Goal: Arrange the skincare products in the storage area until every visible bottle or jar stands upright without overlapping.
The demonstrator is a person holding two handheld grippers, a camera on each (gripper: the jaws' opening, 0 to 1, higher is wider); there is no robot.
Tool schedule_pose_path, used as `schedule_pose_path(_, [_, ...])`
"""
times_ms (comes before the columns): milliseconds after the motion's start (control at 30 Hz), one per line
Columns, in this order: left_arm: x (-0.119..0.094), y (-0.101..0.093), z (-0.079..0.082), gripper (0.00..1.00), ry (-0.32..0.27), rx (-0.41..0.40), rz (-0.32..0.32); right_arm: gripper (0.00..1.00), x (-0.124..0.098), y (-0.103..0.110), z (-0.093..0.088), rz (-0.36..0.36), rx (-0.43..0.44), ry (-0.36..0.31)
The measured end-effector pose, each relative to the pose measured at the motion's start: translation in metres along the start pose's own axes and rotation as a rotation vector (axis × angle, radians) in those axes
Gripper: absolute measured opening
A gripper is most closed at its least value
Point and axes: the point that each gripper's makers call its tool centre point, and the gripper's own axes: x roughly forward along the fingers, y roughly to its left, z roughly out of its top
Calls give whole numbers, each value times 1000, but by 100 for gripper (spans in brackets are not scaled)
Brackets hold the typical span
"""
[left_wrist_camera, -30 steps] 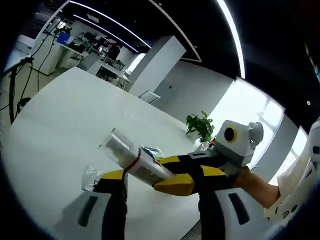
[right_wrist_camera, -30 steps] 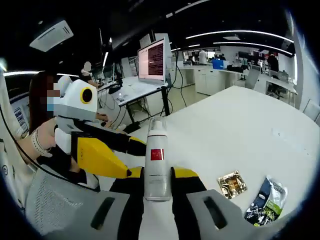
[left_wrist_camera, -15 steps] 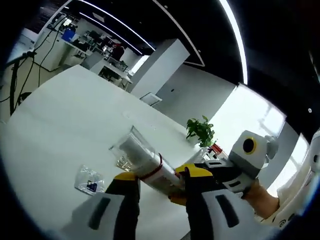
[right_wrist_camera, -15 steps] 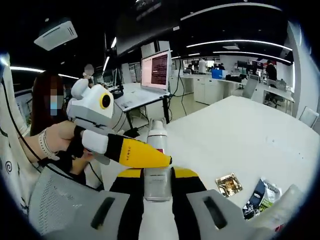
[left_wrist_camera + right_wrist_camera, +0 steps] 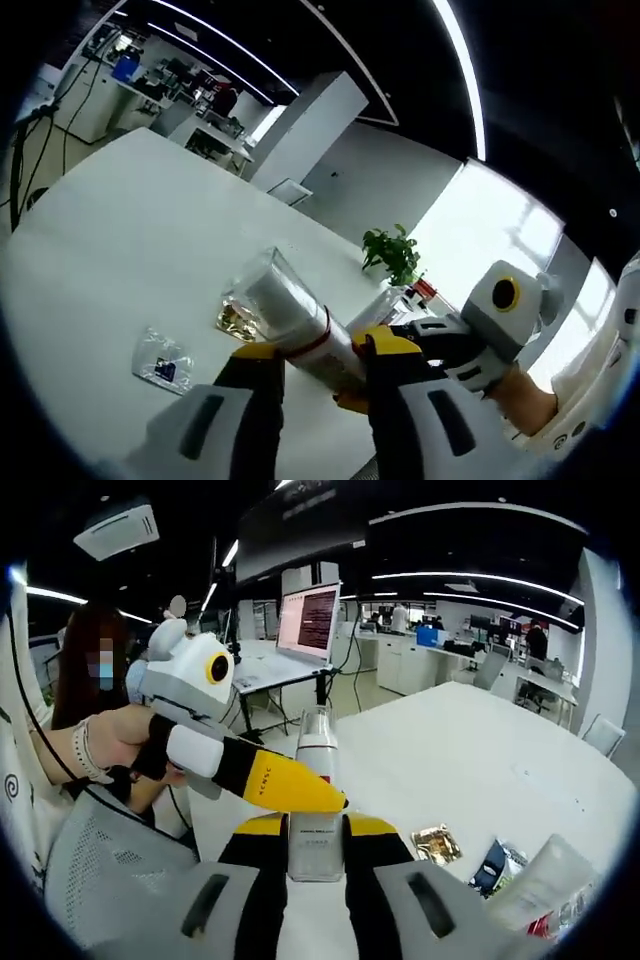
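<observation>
Both grippers, left (image 5: pixel 312 372) and right (image 5: pixel 316 852), clamped one white bottle (image 5: pixel 316 800) above the white table (image 5: pixel 120 240); it looked light, stiff and slippery, best gripped low around its body.

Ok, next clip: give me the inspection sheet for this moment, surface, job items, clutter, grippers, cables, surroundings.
Surface: white table, mostly bare.
Job's things: white bottle with a red label and clear cap, held off the table; a clear pack at the right gripper view's lower right, contents unclear.
Clutter: gold sachet, dark sachet, clear sachet, all flat on the table.
Grippers: right gripper shut on the bottle's lower body; left gripper around the same bottle, contact hard to judge.
Cables: dark leads hang at a far desk.
Surroundings: open office, monitor, potted plant, seated person.
</observation>
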Motion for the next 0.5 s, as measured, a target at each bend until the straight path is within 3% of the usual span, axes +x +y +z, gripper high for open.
schedule_pose_path(200, [8,-13,-2,23,28,84,-9,22,-9,-4,-6,-26,-12,1])
schedule_pose_path(500, [17,-13,-15,19,95,240,34,23,-33,-9,-13,-51,28,-15])
